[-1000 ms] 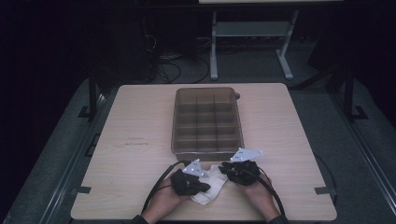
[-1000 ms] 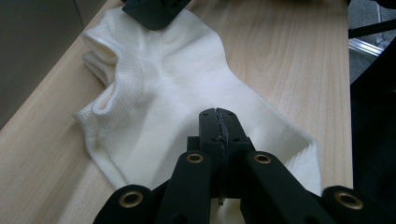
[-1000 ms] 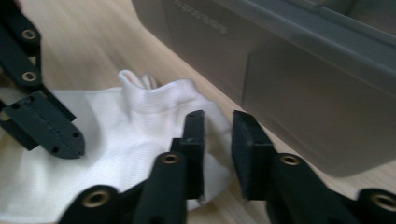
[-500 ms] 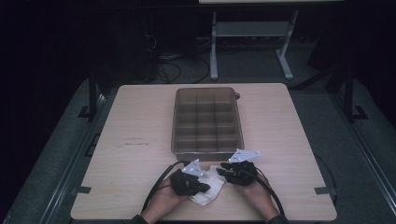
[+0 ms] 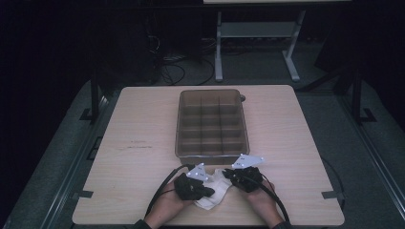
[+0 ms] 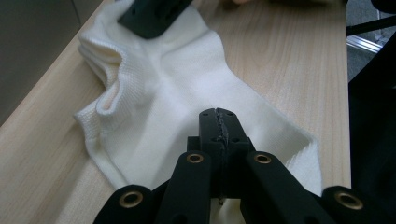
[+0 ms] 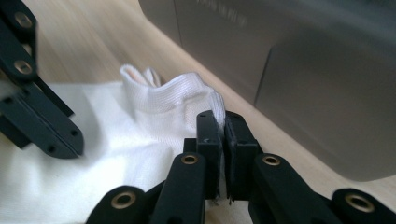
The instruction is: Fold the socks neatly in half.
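Our left gripper point(image 6: 218, 122) has its jaws pressed tight together on the white sock point(image 6: 177, 98), pinning a fold of the fabric near the sock's middle. Our right gripper point(image 7: 223, 122) has just been closing, and its jaws now pinch the ribbed cuff edge of that same sock, a thin strip of white cloth caught between the black pads.

In the high view we see the sock point(image 5: 214, 188) lying on the wooden table point(image 5: 143, 143) near its front edge, between our two hands, with the left gripper point(image 5: 193, 183) on its left part and the right gripper point(image 5: 241, 176) at its right end. The sock is rumpled, its cuff end bunched up in soft folds while the rest lies flat on the wood.

Just beyond the sock stands the translucent compartment box point(image 5: 211, 123), its near wall close to the cuff. In the right gripper view we see that grey wall point(image 7: 299, 79) rising right beside the pinched cuff, apart from it
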`<action>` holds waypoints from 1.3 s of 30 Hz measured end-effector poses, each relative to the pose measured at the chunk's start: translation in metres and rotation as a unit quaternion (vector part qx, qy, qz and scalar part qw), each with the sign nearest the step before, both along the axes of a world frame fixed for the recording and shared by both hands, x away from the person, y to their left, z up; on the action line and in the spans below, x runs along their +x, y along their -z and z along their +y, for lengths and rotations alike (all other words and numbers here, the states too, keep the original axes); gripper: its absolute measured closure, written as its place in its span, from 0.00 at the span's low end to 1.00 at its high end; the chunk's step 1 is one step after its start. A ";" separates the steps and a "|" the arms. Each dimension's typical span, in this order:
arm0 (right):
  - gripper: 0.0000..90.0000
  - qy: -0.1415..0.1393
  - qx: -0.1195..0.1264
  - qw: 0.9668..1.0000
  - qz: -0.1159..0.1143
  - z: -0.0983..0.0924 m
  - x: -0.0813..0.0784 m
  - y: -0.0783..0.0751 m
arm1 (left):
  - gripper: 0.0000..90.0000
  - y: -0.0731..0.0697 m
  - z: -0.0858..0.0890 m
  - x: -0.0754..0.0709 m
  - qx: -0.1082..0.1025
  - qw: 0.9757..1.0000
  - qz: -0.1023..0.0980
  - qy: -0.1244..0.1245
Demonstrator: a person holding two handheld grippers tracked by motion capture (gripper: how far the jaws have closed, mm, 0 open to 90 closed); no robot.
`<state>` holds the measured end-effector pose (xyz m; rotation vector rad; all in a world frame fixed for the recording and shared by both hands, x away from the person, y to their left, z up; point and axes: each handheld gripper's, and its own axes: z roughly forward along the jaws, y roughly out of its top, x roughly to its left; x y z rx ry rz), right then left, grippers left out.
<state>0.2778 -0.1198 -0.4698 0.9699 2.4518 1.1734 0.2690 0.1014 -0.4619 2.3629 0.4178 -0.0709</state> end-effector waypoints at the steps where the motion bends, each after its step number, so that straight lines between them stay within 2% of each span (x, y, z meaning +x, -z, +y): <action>1: 0.96 0.000 0.005 1.000 -0.004 -0.001 0.000 -0.003 | 1.00 0.000 0.000 0.000 0.000 1.000 0.000 0.000; 8: 0.96 -0.009 0.027 0.999 -0.017 -0.002 -0.007 -0.019 | 1.00 0.000 0.000 0.000 0.000 1.000 -0.001 -0.001; 14: 0.96 -0.016 0.034 0.999 -0.016 -0.001 -0.008 -0.019 | 1.00 -0.002 0.000 0.001 0.004 1.000 -0.002 -0.001; 18: 0.96 -0.019 0.037 0.999 -0.020 0.000 -0.009 -0.022 | 1.00 -0.011 0.003 0.003 -0.016 1.000 -0.009 -0.008; 22: 0.96 -0.020 0.036 0.999 -0.023 0.001 -0.010 -0.023 | 1.00 -0.017 0.003 0.005 -0.024 0.999 -0.027 -0.020; 30: 0.96 -0.015 0.036 0.999 -0.034 -0.001 -0.012 -0.027 | 1.00 -0.003 -0.012 0.017 0.010 0.999 -0.040 -0.025; 36: 0.96 -0.006 0.043 0.998 -0.036 -0.006 -0.014 -0.031 | 1.00 0.000 -0.020 0.024 0.001 0.998 -0.046 -0.037; 39: 0.96 -0.011 0.049 0.998 -0.034 -0.006 -0.016 -0.032 | 1.00 0.001 -0.021 0.025 0.001 0.998 -0.050 -0.036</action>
